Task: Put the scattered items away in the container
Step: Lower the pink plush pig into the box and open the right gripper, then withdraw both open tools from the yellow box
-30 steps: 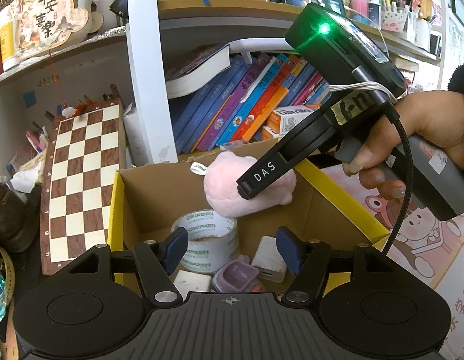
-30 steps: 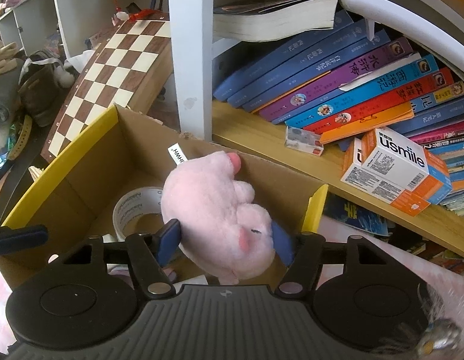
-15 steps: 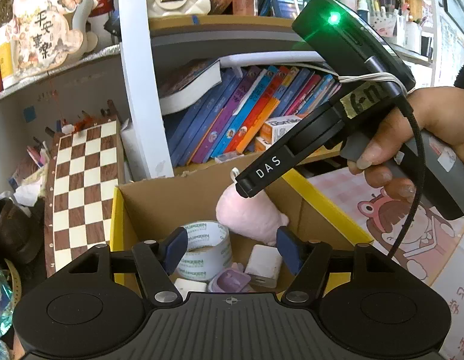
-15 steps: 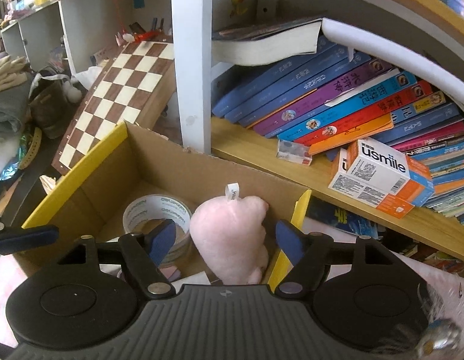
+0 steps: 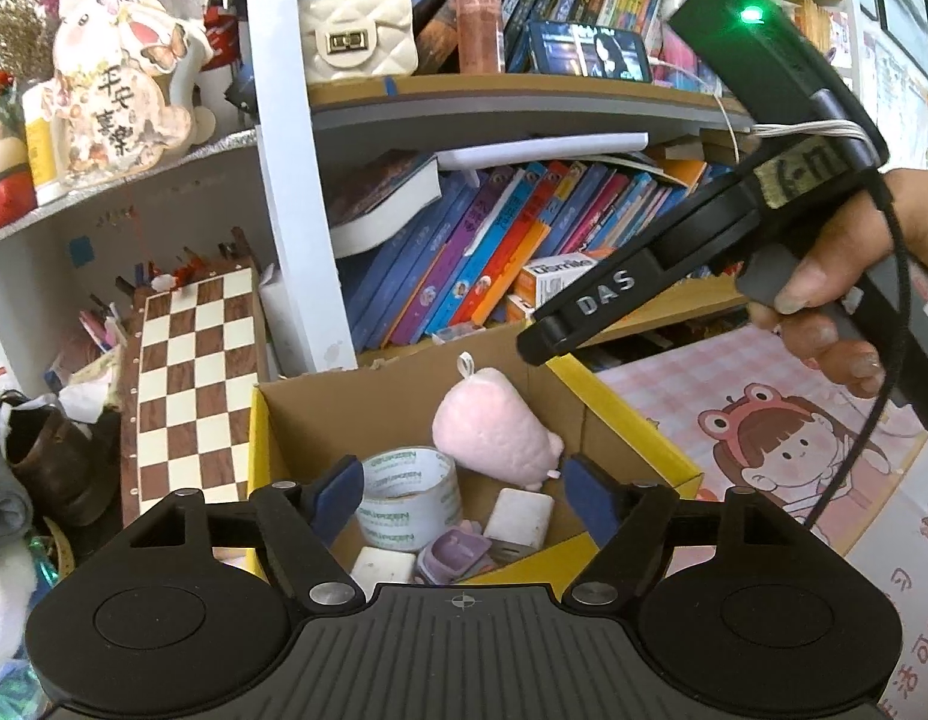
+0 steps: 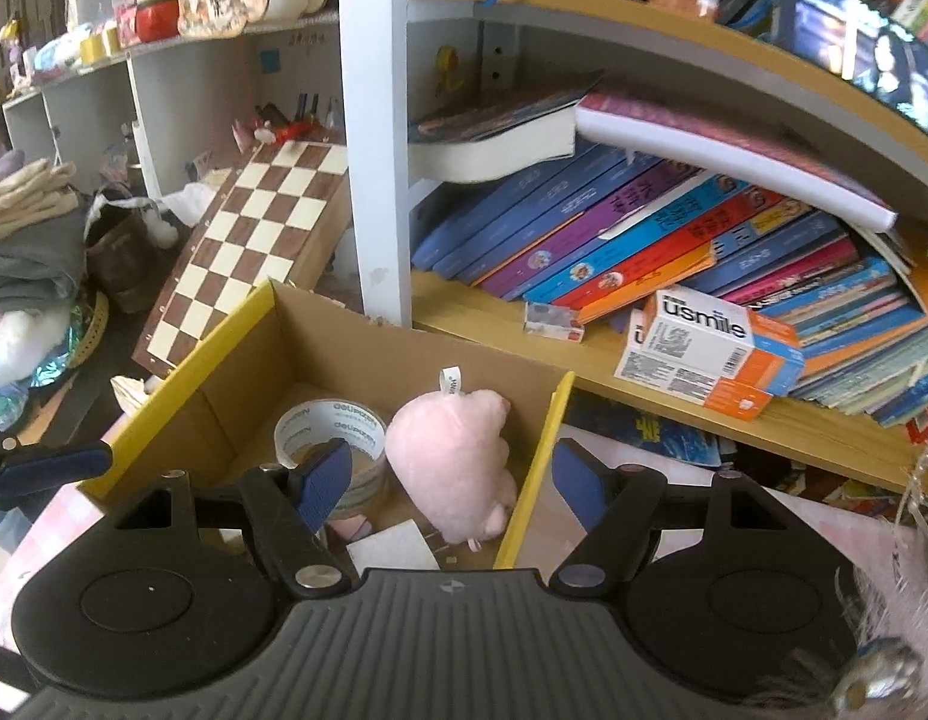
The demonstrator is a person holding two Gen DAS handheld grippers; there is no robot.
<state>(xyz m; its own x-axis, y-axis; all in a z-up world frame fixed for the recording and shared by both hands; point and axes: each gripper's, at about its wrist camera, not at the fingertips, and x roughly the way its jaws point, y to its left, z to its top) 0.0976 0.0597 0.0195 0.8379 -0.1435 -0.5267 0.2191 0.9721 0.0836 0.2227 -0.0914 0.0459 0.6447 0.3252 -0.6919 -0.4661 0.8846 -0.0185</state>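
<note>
A cardboard box with yellow rims [image 5: 620, 414] [image 6: 230, 336] stands in front of the bookshelf. Inside it lie a pink plush toy [image 5: 494, 438] [image 6: 452, 450], a roll of clear tape [image 5: 410, 498] [image 6: 332, 426], white blocks [image 5: 518, 519] and a small purple case [image 5: 455, 558]. My left gripper [image 5: 464, 501] is open and empty, above the box's near side. My right gripper [image 6: 449, 480] is open and empty, above and behind the plush; in the left wrist view its finger [image 5: 590, 306] hangs over the box's far right corner.
A chessboard [image 5: 194, 384] [image 6: 248, 240] leans left of the box. Leaning books [image 6: 614, 240] and a usmile carton [image 6: 704, 348] fill the shelf behind. A white shelf post [image 5: 302, 180] rises behind the box. A pink cartoon-print cloth [image 5: 764, 432] covers the table to the right.
My right gripper opened and let go of the pink plush, which dropped into the box. Both grippers then rose and drew back from the box.
</note>
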